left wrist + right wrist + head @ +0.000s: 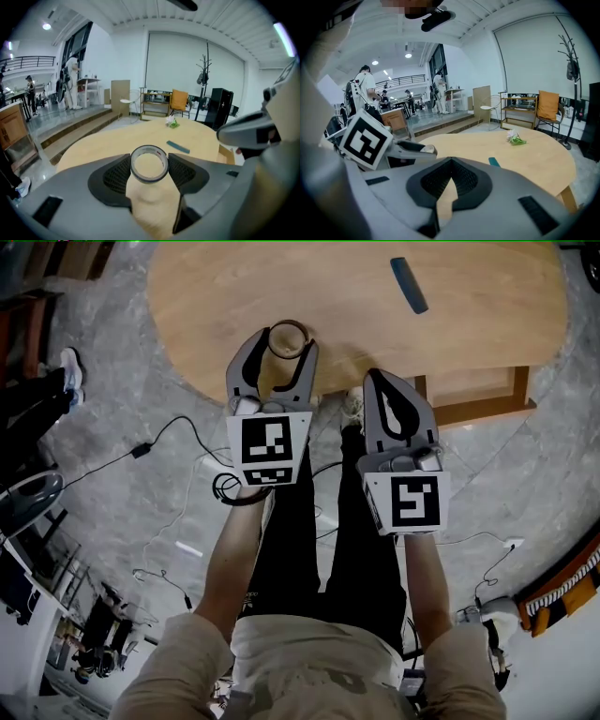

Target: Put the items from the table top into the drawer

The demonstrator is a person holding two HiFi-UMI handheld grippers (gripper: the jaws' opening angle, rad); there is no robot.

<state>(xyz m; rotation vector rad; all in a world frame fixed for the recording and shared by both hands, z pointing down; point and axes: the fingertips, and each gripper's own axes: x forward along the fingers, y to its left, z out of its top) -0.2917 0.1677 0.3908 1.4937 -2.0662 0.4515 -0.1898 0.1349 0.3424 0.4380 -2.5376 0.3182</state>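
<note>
Holding a roll of tape (149, 150) in the left gripper (285, 343), with fingers set fairly wide and pressing the ring's outer wall from both sides, hole facing up. Hanging it over the near edge of the table (328, 287), apparently clear of the top.

Keeping the right gripper (378, 379) empty, fingers shut together, just right of the left one and off the table's near edge.

Noting the open drawer (473, 411) at the table's near right, beyond both grippers. Also noting, on the top, a flat teal strip (409, 284) toward the far right and a crumpled green-and-white scrap (172, 123) at the far side.

Step in hand, as judged: carry the roll to the drawer.
- Hold the squeeze steady; probably a thin ring, liable to pivot between two contact points.
- Keep it level.
- Swing right, passing clear of the right gripper.
- Lower well inside the drawer before opening, to stop it rolling out.
</note>
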